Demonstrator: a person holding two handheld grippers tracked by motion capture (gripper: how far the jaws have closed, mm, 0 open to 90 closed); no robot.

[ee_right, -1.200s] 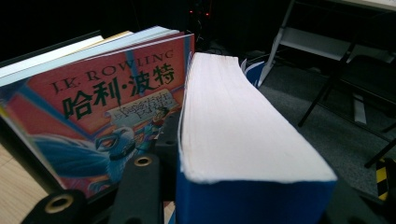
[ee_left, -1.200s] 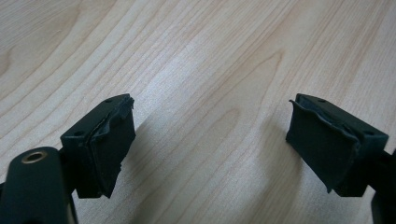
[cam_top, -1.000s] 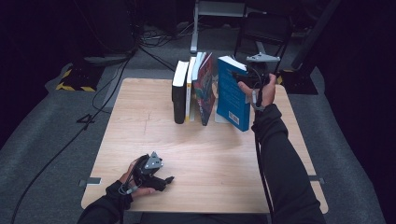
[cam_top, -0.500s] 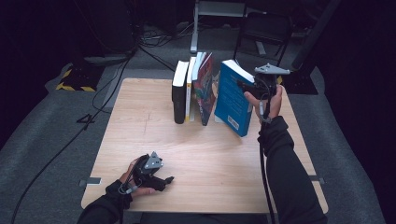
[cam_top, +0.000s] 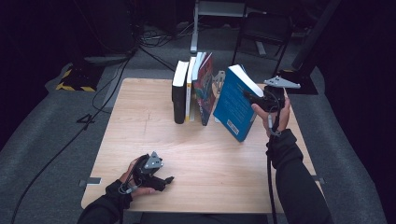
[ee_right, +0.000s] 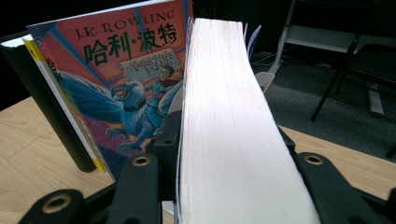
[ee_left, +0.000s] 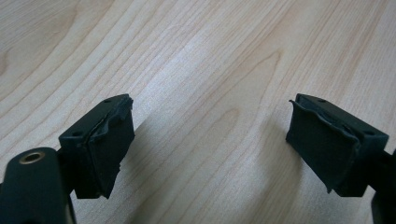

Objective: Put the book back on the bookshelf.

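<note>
High view: my right gripper (cam_top: 254,100) holds the big blue book (cam_top: 237,103) w/ both jaws, one on each cover. The book is tilted, top leaning toward the right edge of the desk (cam_top: 140,135), bottom corner down near the desk. I can't tell if it touches the wood. It sits near the back right part of the desk, just beside a row of books. That row stands upright by the back edge: a black book (cam_top: 178,95) on the left, then a thin yellow-white one (cam_top: 188,93), then the red picture book (cam_top: 203,91). My left gripper (cam_top: 161,179) rests near the front left corner, well apart from the books. My left hand (cam_top: 135,179) is around it.

Left gripper view: jaws stand wide open, w/ bare wood of the desk (ee_left: 201,70) between the pads (ee_left: 109,149). They hold no thing.

Right gripper view: the blue book (ee_right: 229,121) fills the gap btw my jaws, page edges facing me, white & thick. Jaws squeeze it from both sides. The red picture book (ee_right: 126,79) is just to its left, cover w/ a winged animal on it, very close to the held book. I can't tell if they touch. The yellow-white book (ee_right: 51,88) & black book (ee_right: 32,88) stand behind that. A dark chair (ee_right: 355,60) is off the desk at the back right.
</note>
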